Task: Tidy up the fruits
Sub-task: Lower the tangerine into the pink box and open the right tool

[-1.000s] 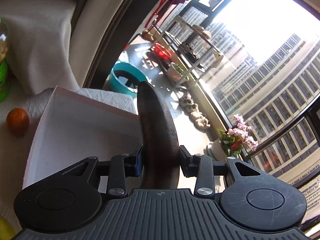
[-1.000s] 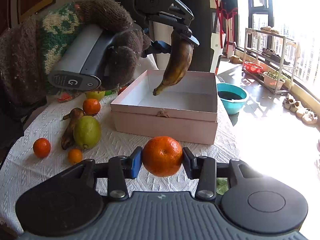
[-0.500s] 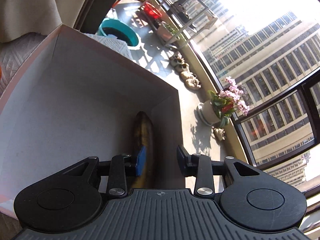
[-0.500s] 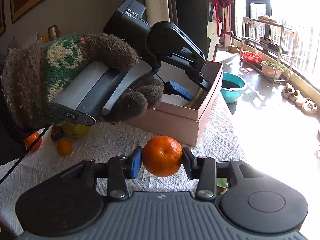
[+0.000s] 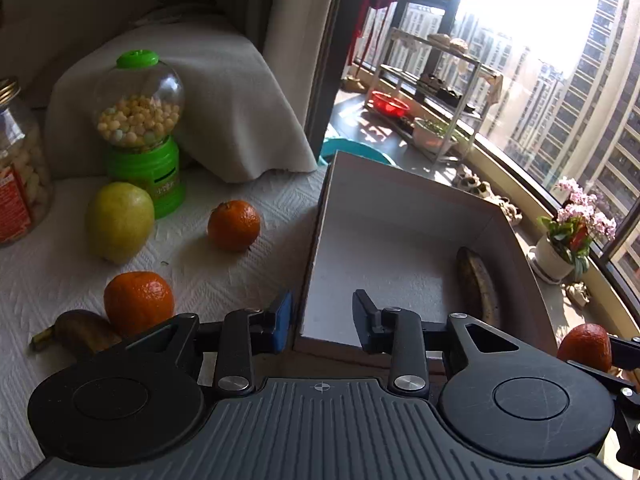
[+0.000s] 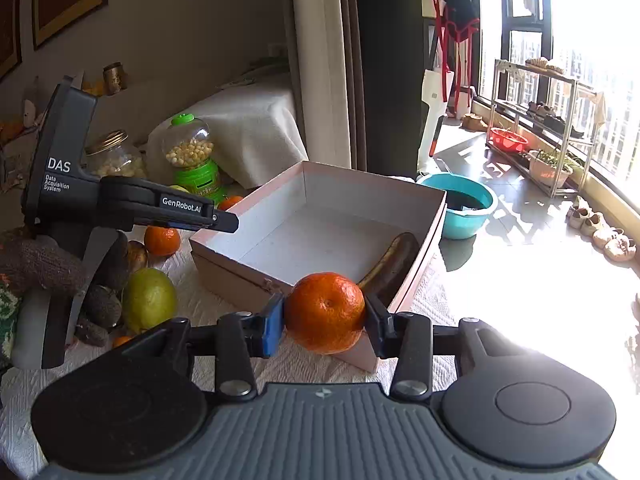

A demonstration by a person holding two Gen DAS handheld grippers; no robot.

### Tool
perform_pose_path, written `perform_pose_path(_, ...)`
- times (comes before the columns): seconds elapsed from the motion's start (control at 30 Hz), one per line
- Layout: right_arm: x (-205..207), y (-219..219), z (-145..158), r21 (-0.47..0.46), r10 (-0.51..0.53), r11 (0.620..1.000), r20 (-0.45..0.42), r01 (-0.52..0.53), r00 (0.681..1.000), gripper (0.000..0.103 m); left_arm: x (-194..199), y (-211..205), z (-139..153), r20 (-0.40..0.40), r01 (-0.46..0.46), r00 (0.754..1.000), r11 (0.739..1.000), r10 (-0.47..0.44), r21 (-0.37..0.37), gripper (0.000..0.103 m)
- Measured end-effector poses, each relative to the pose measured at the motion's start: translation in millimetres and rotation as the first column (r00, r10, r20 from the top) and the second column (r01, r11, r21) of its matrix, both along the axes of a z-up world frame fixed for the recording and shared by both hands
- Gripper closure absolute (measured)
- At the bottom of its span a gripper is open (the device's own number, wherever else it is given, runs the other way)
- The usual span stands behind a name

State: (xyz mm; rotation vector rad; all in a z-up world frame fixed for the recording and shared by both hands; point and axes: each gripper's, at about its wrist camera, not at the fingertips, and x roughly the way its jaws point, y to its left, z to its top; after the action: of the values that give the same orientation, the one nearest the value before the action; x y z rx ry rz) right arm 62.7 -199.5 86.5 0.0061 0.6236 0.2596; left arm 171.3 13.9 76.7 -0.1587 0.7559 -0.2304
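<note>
A dark overripe banana (image 5: 478, 282) lies inside the pink box (image 5: 404, 184) along its right wall; it also shows in the right wrist view (image 6: 394, 260). My left gripper (image 5: 322, 322) is open and empty above the box's near left corner. My right gripper (image 6: 325, 320) is shut on an orange (image 6: 325, 312) just in front of the box's (image 6: 240, 280) near corner. On the cloth left of the box lie two oranges (image 5: 234, 225) (image 5: 139, 302), a green-yellow pear (image 5: 119, 222) and another dark banana (image 5: 80, 334).
A green candy dispenser (image 5: 142, 132) and a glass jar (image 5: 18, 168) stand behind the fruit. A draped white cloth (image 5: 224, 92) sits at the back. A teal basin (image 6: 466, 204) and a metal rack (image 6: 536, 128) are on the floor by the window.
My left gripper released the banana into the box, opened, and drew back to the left. My right gripper moved closer to the box with the orange.
</note>
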Motion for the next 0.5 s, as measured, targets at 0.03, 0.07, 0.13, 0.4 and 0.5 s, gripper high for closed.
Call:
perform_pose_path(0.03, 11, -1, 4, -0.001, 0.002, 1.000, 0.001, -0.002, 1.000, 0.061, -4, 0, -2, 0.004, -0.003, 1.000, 1.000, 0.003, -0.001, 0.066)
perform_pose_path(0.07, 20, -1, 6, 0.007, 0.005, 1.000, -0.003, -0.005, 1.000, 0.061, -9, 1, -3, 0.007, -0.004, 1.000, 1.000, 0.004, -0.011, 0.066)
perform_pose_path(0.13, 42, -3, 11, 0.028, 0.012, 1.000, -0.015, -0.011, 1.000, 0.061, -16, 5, -2, -0.016, 0.005, 1.000, 0.998, -0.005, -0.058, 0.063)
perform_pose_path(0.4, 68, 0, 9, 0.015, -0.090, 0.996, 0.024, 0.089, 0.996, 0.045, -72, 37, -2, -0.012, 0.062, 0.998, 0.973, -0.066, -0.223, 0.065)
perform_pose_path(0.5, 50, 11, 3, 0.036, -0.069, 0.997, 0.030, 0.068, 0.997, 0.041, -98, 56, 5, 0.045, 0.034, 0.999, 0.983, -0.026, -0.178, 0.065)
